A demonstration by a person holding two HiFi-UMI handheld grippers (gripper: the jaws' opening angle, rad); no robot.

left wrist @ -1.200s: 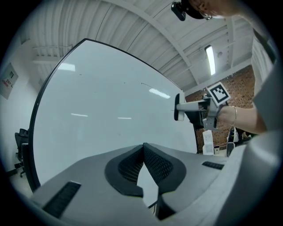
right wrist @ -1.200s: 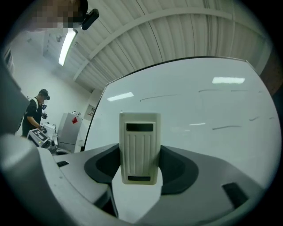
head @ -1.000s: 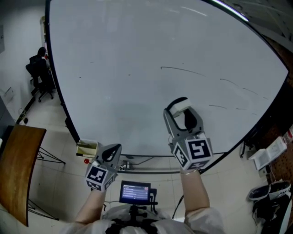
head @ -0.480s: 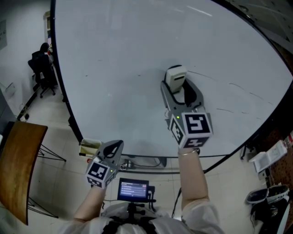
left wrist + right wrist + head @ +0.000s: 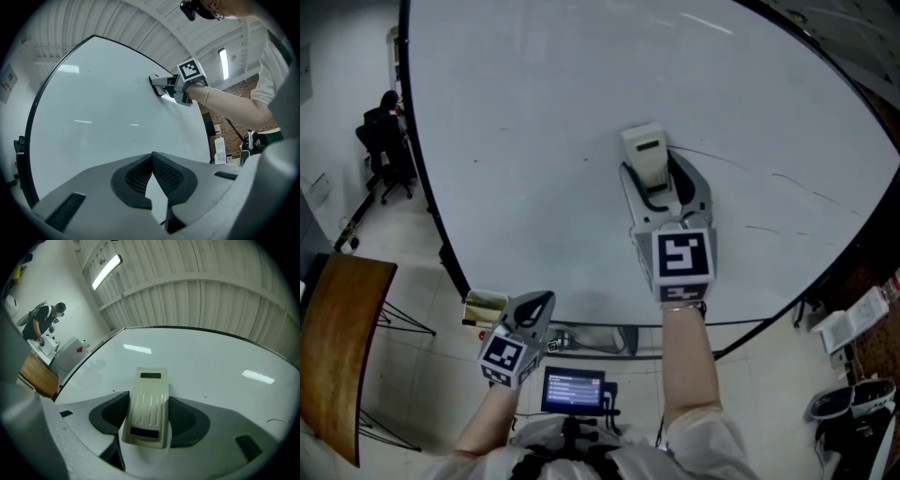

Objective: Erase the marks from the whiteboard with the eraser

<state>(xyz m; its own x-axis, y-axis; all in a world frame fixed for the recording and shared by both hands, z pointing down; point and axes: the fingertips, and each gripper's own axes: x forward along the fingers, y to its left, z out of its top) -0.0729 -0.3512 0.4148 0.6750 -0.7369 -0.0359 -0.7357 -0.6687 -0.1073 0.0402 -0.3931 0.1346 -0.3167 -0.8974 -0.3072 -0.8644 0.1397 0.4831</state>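
Head view: my right gripper (image 5: pixel 659 192) holds the eraser (image 5: pixel 644 153) at the whiteboard (image 5: pixel 516 141) near its middle. Thin marks (image 5: pixel 787 178) remain toward the right edge, and I judge a sweep set too high would miss them.

Left gripper view: the left gripper (image 5: pixel 152 178) has its fingers pressed together on nothing and is idle below the bottom edge.

Right gripper view: the fingers (image 5: pixel 187 420) pinch the eraser by its sides only, so uneven pressure could twist it loose.

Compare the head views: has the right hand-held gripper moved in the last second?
Yes. The right hand-held gripper, shut on the eraser, went up the whiteboard, from below the curved mark to its left end.
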